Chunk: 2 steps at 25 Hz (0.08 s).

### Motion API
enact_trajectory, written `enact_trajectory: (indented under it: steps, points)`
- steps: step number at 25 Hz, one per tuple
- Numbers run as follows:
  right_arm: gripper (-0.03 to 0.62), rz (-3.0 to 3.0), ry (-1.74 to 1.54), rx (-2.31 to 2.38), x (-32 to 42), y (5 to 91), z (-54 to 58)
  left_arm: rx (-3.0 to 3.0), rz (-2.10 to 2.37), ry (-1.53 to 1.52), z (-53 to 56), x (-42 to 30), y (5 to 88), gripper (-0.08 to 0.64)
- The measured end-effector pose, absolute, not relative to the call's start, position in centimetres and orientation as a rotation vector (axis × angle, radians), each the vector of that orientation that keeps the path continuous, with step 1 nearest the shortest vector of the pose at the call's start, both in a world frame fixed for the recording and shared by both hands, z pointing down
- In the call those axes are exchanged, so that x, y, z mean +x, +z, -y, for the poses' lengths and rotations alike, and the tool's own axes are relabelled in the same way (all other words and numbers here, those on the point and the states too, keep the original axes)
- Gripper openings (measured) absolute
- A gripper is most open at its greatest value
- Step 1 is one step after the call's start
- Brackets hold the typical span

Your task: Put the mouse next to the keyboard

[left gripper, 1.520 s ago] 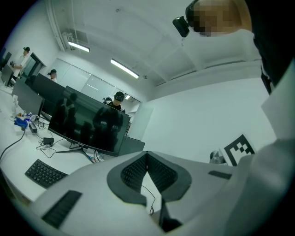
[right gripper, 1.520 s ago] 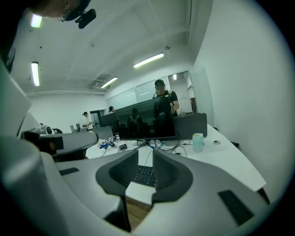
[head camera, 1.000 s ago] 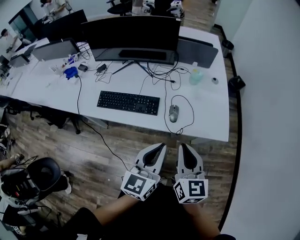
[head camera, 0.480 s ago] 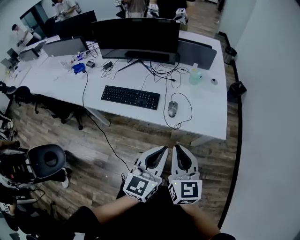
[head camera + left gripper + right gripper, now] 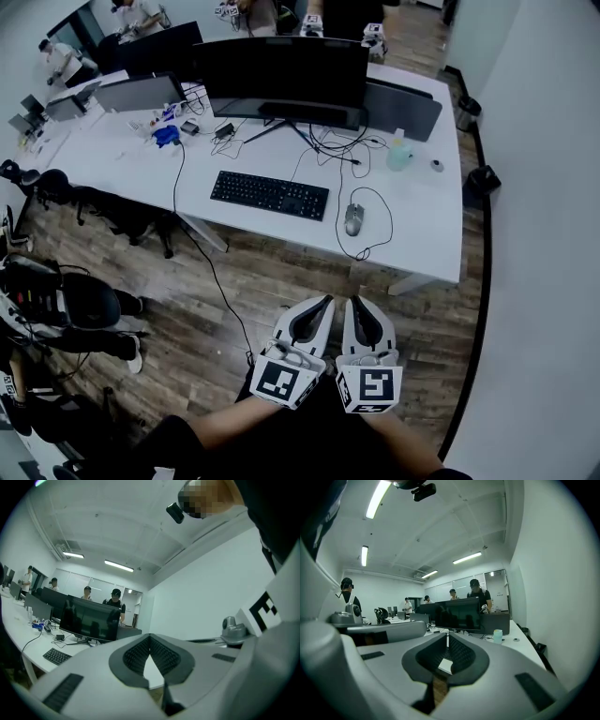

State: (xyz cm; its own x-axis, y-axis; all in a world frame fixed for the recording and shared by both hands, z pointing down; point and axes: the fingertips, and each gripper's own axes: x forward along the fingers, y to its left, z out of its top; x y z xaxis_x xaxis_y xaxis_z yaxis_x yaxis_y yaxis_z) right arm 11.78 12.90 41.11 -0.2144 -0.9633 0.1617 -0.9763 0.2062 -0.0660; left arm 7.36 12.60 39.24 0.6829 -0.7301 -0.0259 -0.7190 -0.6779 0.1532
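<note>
A grey wired mouse (image 5: 353,218) lies on the white desk (image 5: 427,246), a short way right of the black keyboard (image 5: 269,195). Both grippers hang side by side over the wooden floor, well short of the desk's front edge. My left gripper (image 5: 322,303) is shut with nothing between its jaws; its tips meet in the left gripper view (image 5: 150,636). My right gripper (image 5: 354,302) is shut and empty too, and its tips (image 5: 447,634) touch in the right gripper view. The keyboard (image 5: 56,656) shows small at the left of the left gripper view.
A wide black monitor (image 5: 286,67) stands behind the keyboard amid tangled cables. A pale bottle (image 5: 400,152) sits at the desk's right. A black office chair (image 5: 75,305) stands on the floor at left. A white wall (image 5: 544,234) runs along the right. People stand behind the desk.
The two grippers have drawn closer together and sit lower in the head view. The view has shifted, so the desk and chair appear displaced. Both stay shut.
</note>
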Motion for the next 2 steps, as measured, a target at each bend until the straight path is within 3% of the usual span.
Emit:
enact_trajectory:
  steps: [2]
  points:
    - [0.028, 2.361, 0.235, 1.928, 12.19, 41.36, -12.59, 2.764, 1.207, -0.118, -12.31, 7.31, 39.48, 0.005]
